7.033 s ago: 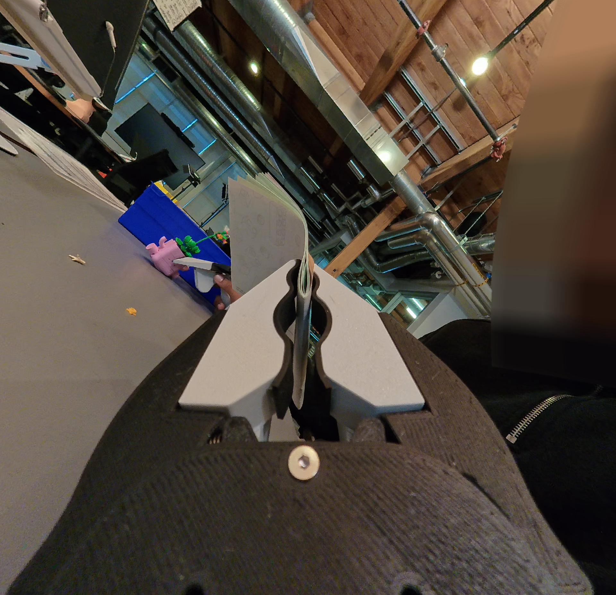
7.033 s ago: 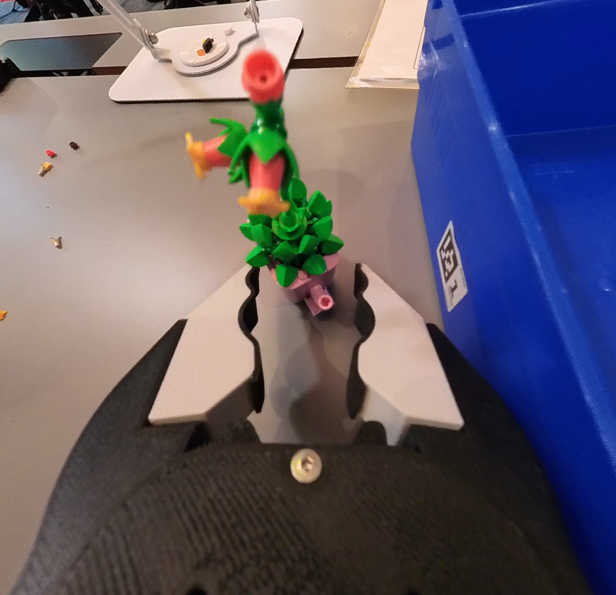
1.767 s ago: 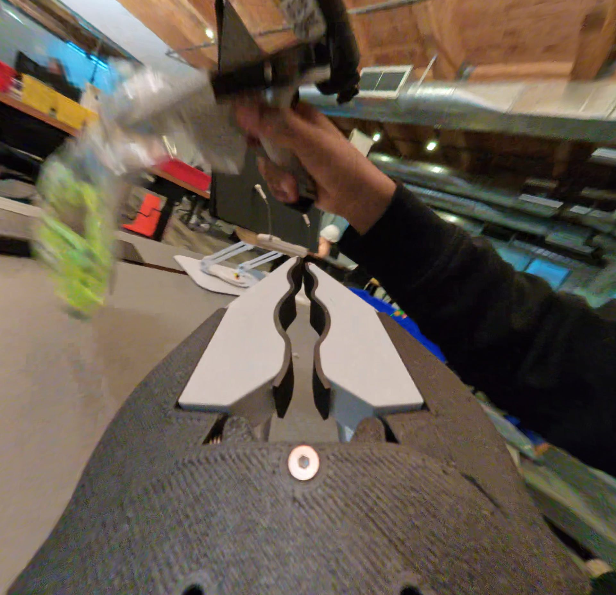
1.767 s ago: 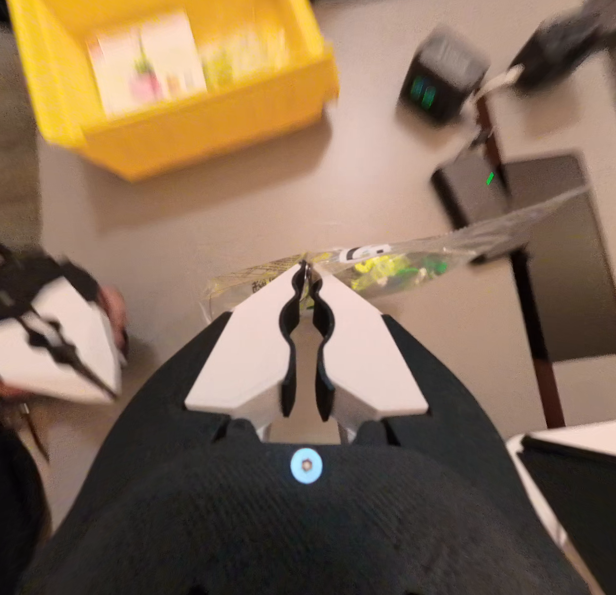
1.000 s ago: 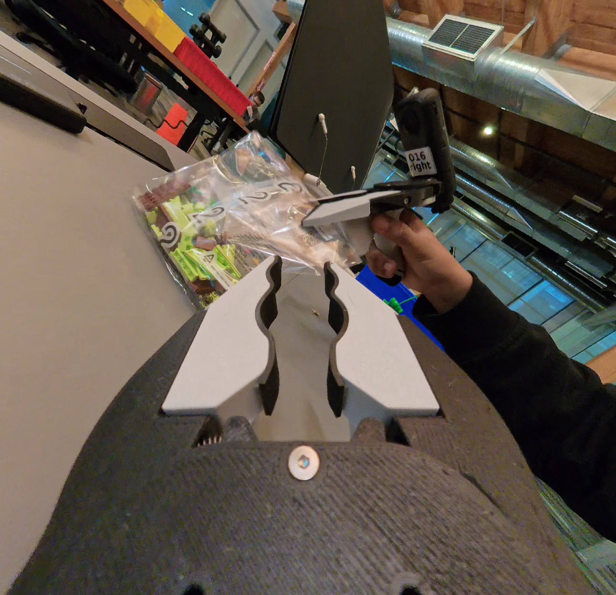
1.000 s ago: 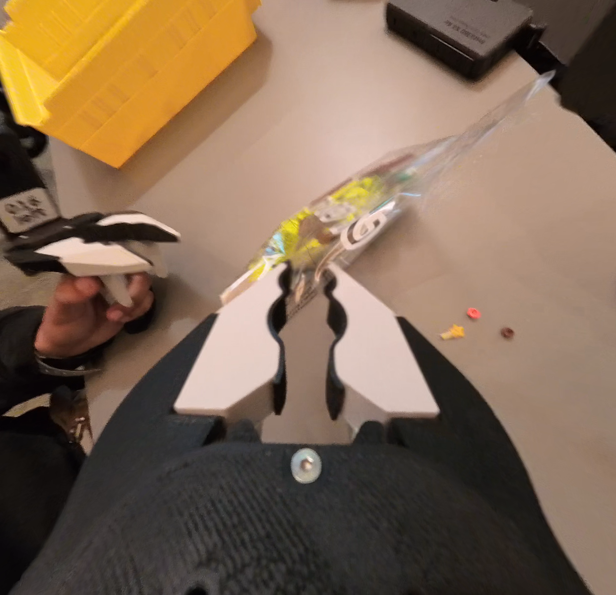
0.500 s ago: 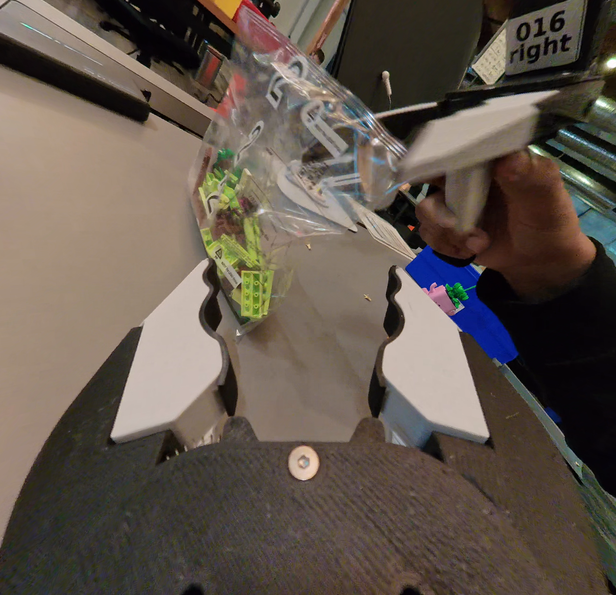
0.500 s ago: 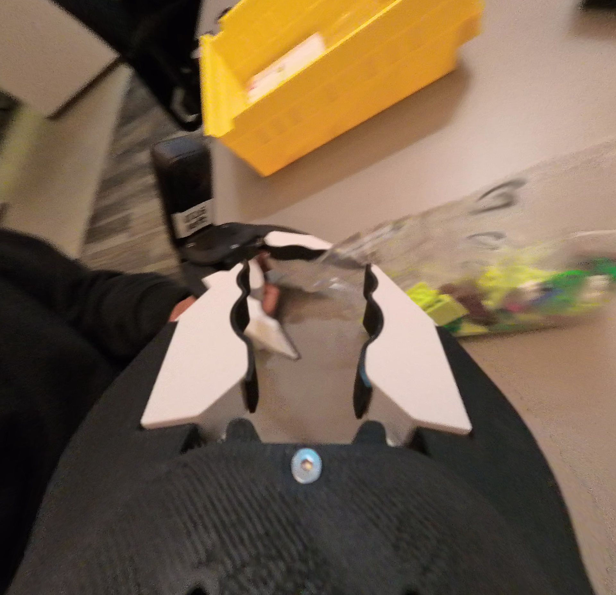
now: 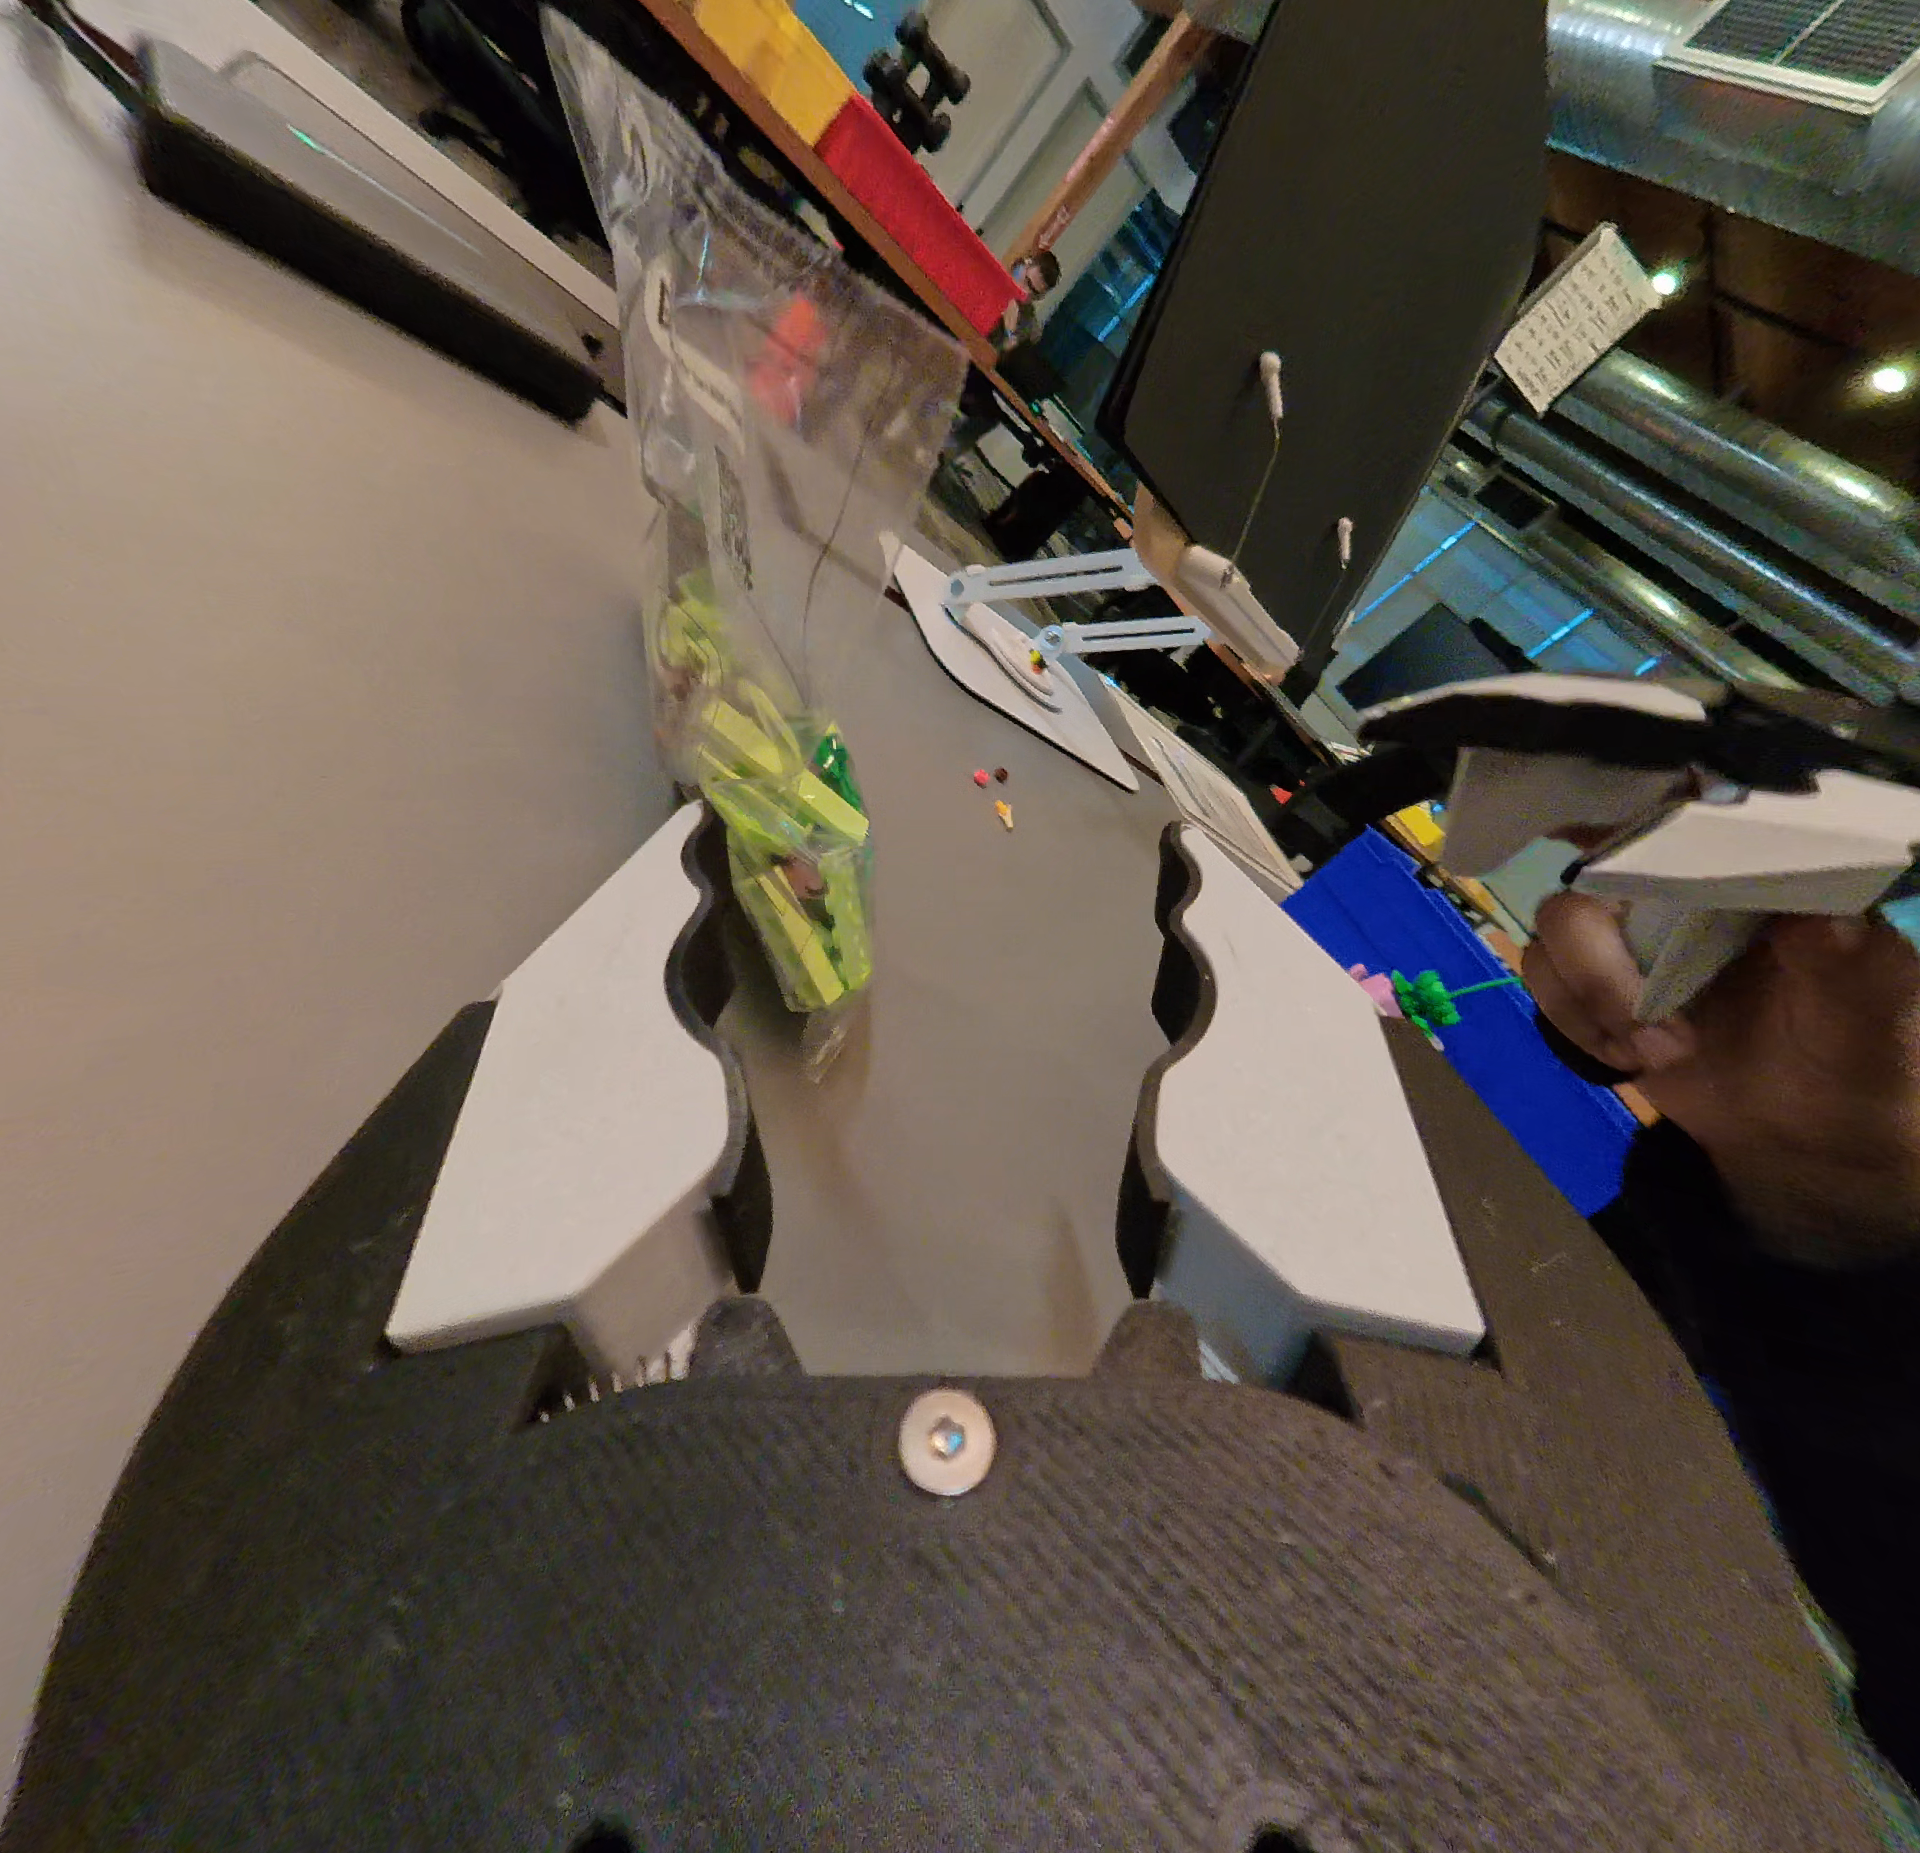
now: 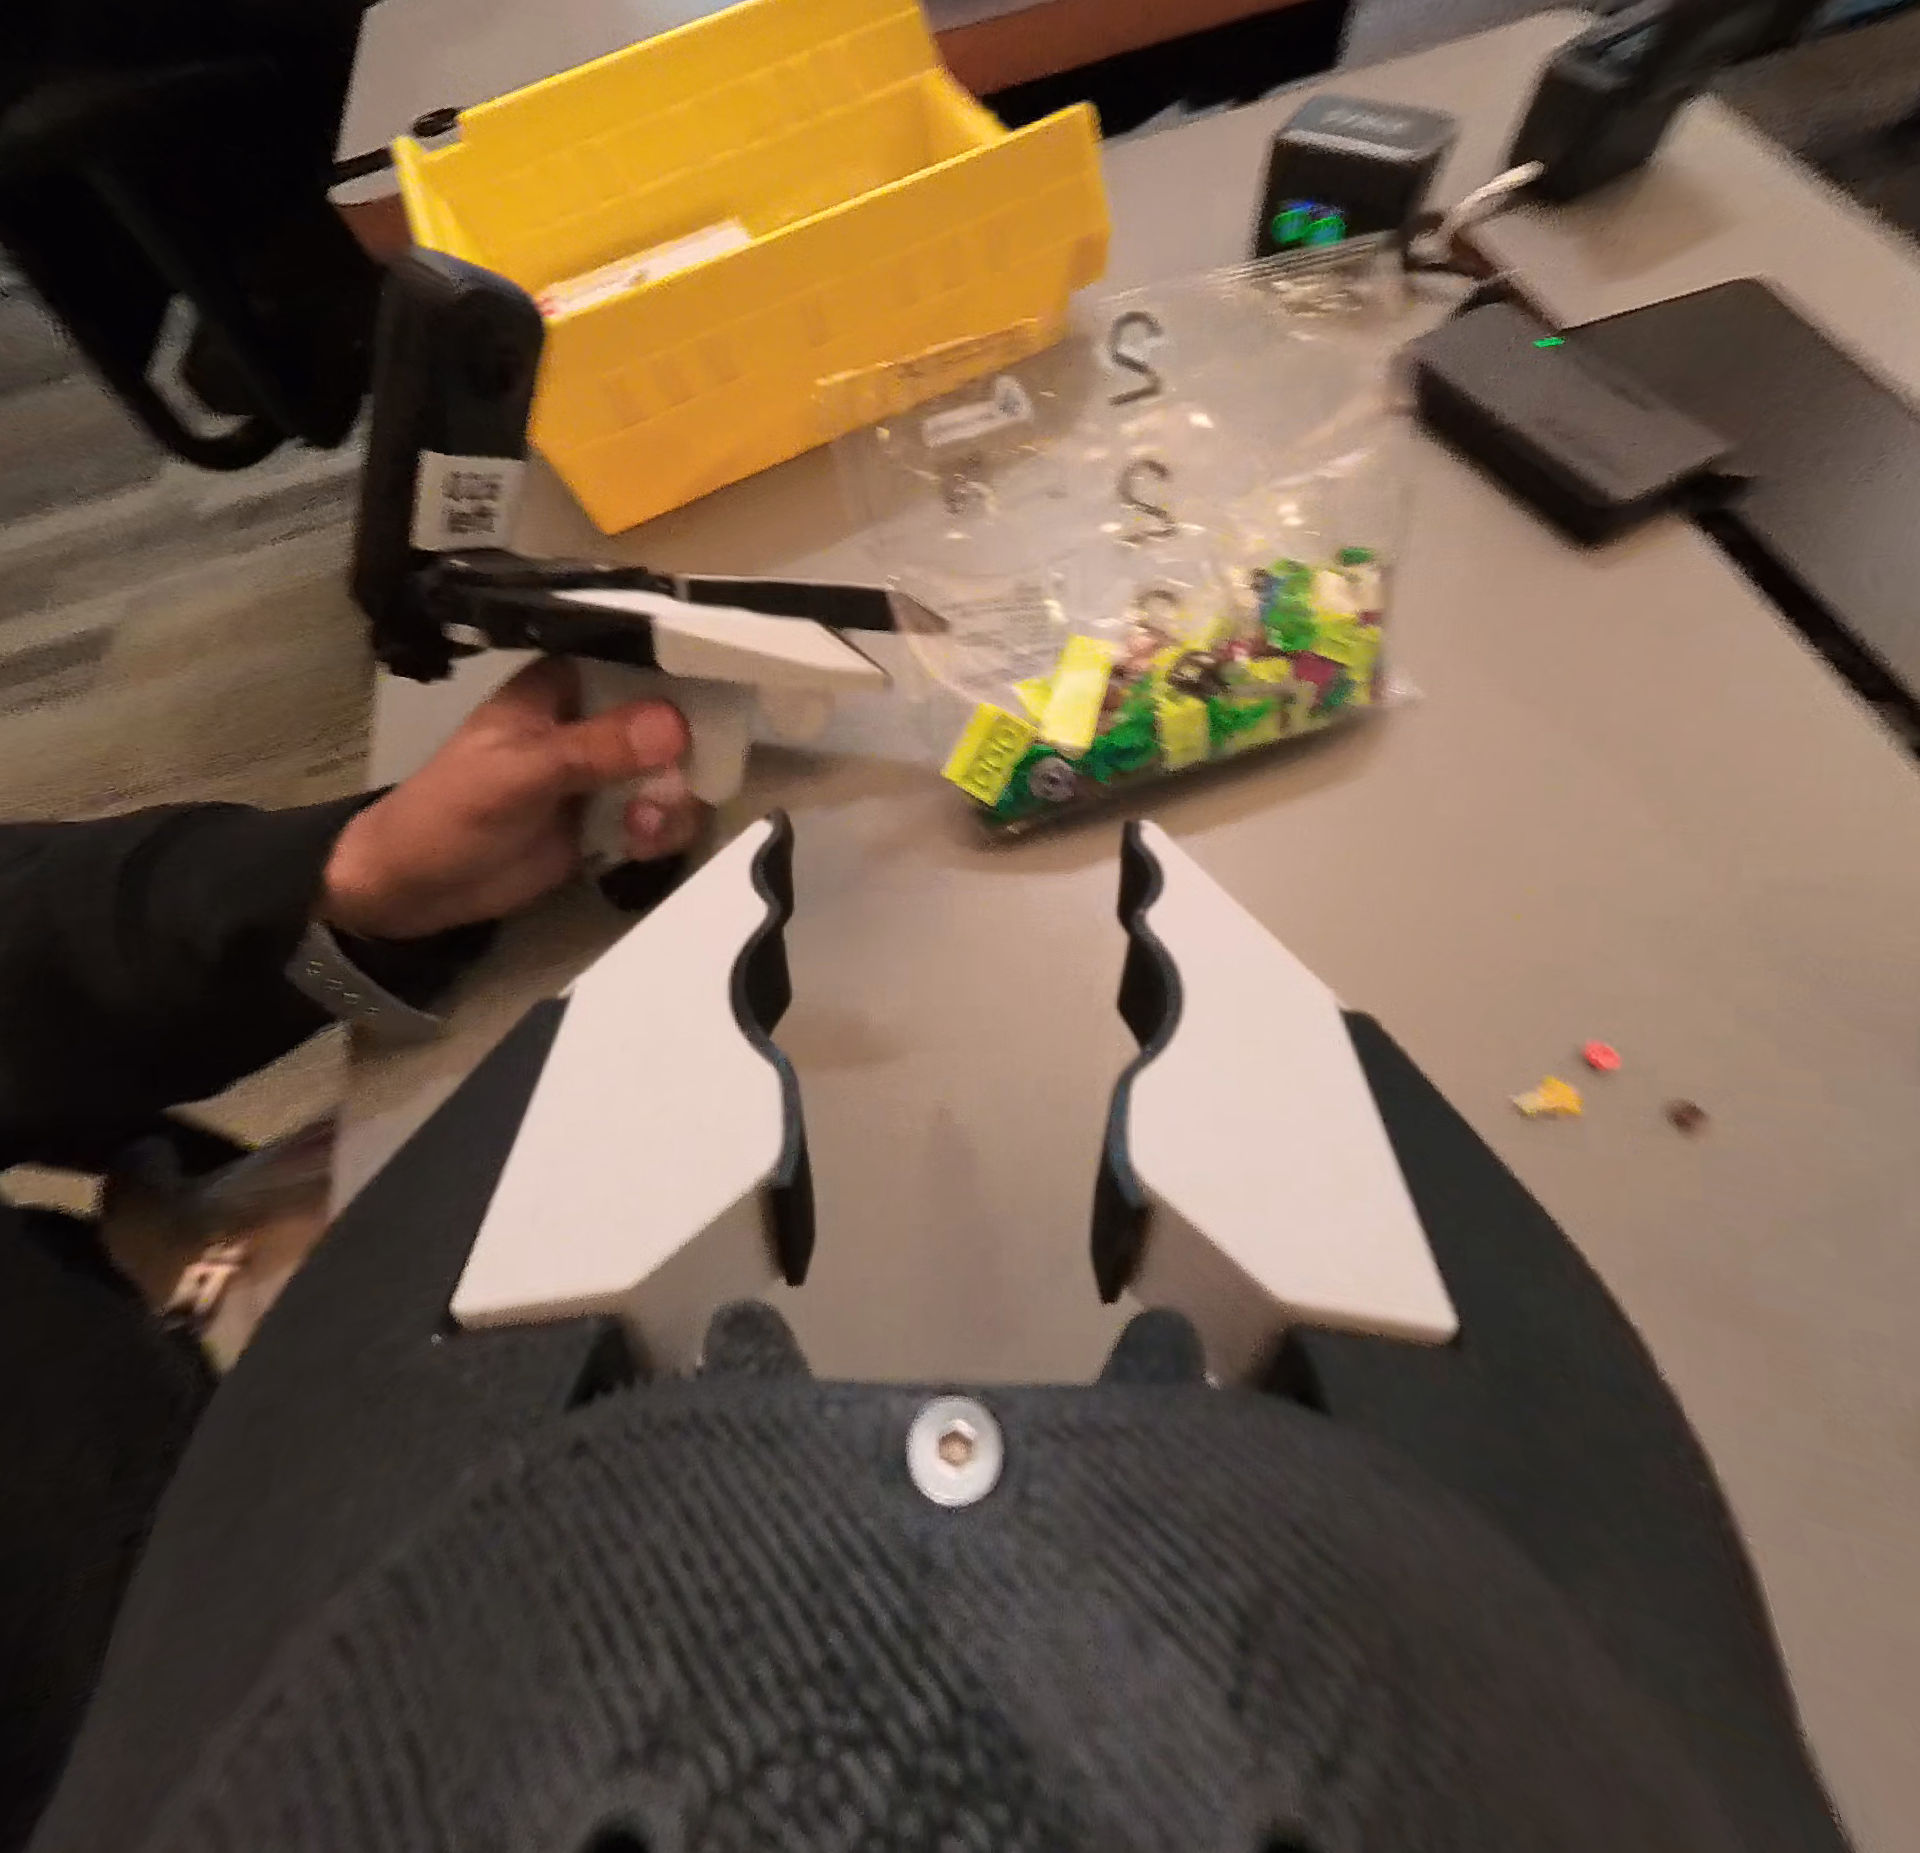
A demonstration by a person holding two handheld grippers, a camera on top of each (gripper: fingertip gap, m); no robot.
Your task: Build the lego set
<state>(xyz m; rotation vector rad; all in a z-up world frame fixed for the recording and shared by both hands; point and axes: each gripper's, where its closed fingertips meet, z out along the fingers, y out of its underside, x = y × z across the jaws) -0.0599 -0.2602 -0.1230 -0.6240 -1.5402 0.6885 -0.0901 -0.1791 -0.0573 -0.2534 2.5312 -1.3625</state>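
Note:
A clear plastic bag of lime-green and dark lego pieces (image 10: 1164, 577) rests on the grey table, its empty top sticking up. In the left wrist view the bag (image 9: 769, 577) stands right at my left finger's tip. My left gripper (image 9: 932, 827) is open wide and holds nothing; in the right wrist view it (image 10: 909, 648) touches the bag's edge side-on. My right gripper (image 10: 953, 829) is open and empty, a short way in front of the bag. It also shows in the left wrist view (image 9: 1423, 764), held in a hand at the right.
A yellow bin (image 10: 790, 276) with a booklet in it stands behind the bag. Black devices (image 10: 1558, 421) lie at the right. A blue bin (image 9: 1455, 972) with the green lego plant (image 9: 1423, 998) beside it stands farther off. Small loose pieces (image 10: 1590, 1076) lie on the table.
My right gripper brought the bag over, let it go and drew back. My left gripper released the booklet and opened wide. The bag has dropped onto the table by my left finger.

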